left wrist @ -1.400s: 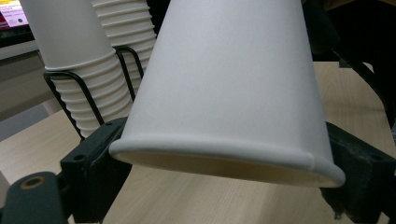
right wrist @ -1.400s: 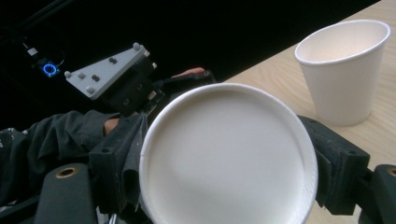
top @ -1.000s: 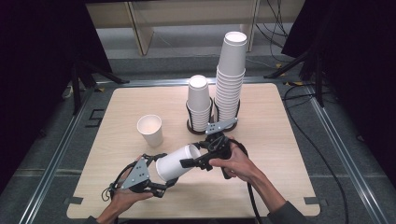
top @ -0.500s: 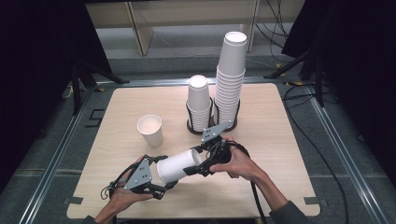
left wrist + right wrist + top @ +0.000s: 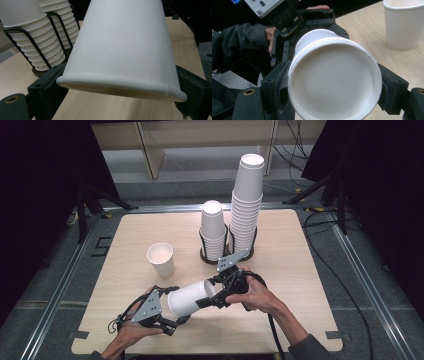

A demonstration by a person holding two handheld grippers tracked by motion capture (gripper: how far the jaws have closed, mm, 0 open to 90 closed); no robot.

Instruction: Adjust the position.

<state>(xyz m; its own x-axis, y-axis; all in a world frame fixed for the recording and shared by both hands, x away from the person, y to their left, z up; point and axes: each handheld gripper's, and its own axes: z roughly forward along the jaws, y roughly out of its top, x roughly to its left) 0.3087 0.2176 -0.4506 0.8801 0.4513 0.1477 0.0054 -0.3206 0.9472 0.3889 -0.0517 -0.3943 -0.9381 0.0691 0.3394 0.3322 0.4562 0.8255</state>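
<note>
A white paper cup (image 5: 189, 299) lies on its side just above the table, between both grippers. My left gripper (image 5: 176, 307) is at the rim end. Its jaws have just been opening, and in the left gripper view they stand on either side of the cup (image 5: 125, 45), whose rim keeps its round shape. My right gripper (image 5: 209, 296) is shut on the base end. In the right gripper view its jaws press both sides of the cup's base (image 5: 332, 82), with the left gripper (image 5: 312, 22) behind it.
A single upright paper cup (image 5: 161, 258) stands left of centre on the wooden table (image 5: 300, 270). Behind the grippers are a short cup stack (image 5: 213, 230) and a tall cup stack (image 5: 247, 205), each in a black wire holder. The right gripper's cable trails toward the front edge.
The cup and the right gripper have sunk slightly toward the table. Both hands otherwise keep their places.
</note>
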